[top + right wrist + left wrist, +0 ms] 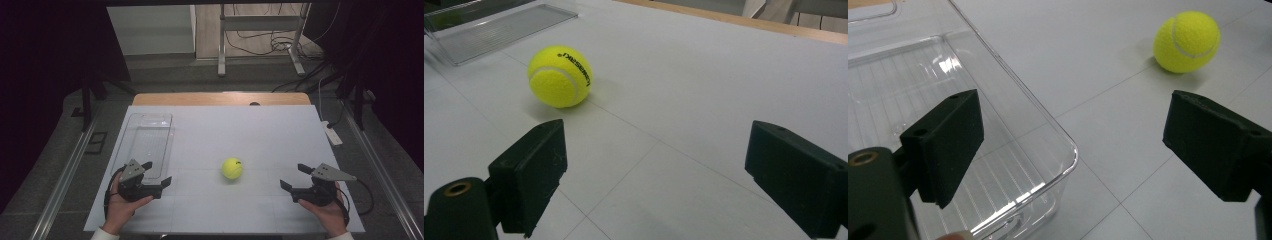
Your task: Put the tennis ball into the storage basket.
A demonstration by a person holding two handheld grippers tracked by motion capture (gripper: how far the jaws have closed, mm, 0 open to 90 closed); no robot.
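Bright sharp tabletop, dark murky surroundings

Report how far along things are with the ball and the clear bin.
Done: nothing visible yet. The clear bin holds nothing and the tennis ball sits on the white table to the bin's right, apart from it. In hand: neither claw grips anything; the left claw is open beside the bin's near end, the right claw open, facing the ball. Left, presumably: grasping the ball and placing it in the bin.
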